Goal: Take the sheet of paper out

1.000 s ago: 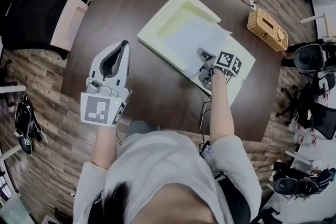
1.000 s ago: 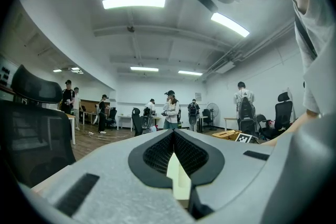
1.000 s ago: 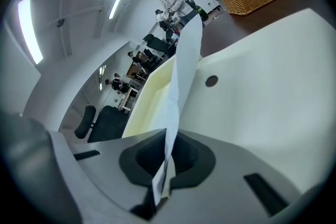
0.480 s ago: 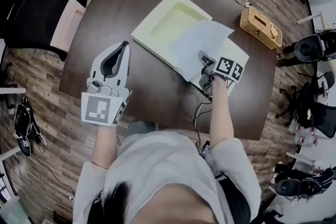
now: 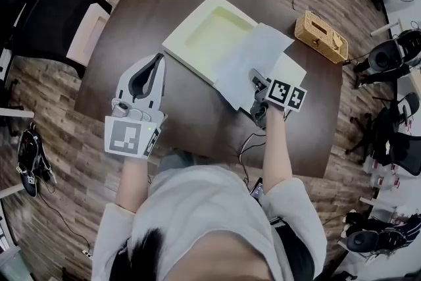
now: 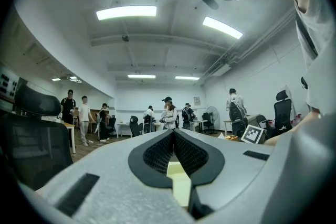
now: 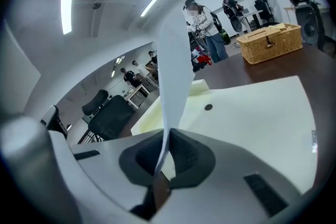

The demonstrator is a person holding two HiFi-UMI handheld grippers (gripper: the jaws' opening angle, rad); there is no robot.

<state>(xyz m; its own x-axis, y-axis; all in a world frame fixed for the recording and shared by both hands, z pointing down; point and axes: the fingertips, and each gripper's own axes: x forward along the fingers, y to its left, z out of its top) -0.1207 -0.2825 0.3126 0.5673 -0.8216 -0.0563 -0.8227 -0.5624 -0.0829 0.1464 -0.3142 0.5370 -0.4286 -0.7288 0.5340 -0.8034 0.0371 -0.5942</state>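
A pale yellow folder [image 5: 204, 33] lies open on the dark brown table [image 5: 131, 10]. My right gripper [image 5: 258, 85] is shut on the near edge of a white sheet of paper [image 5: 253, 56] and holds it lifted above the folder's right half. In the right gripper view the sheet [image 7: 176, 60] rises edge-on from between the shut jaws of the right gripper [image 7: 167, 136], with the folder [image 7: 252, 118] beneath. My left gripper [image 5: 156, 59] hovers over the table's near left, apart from the folder. Its tips meet with nothing between them, as the left gripper [image 6: 174, 134] also shows in its own view.
A wicker basket [image 5: 320, 36] stands at the table's far right corner. A black office chair [image 5: 46, 10] is at the table's left, more chairs [image 5: 395, 56] at the right. A cable [image 5: 248, 141] hangs off the near edge. Several people stand far off [image 6: 168, 115].
The right gripper has risen and drawn back with the sheet, which has come up off the folder's tray. The left gripper has shifted slightly up.
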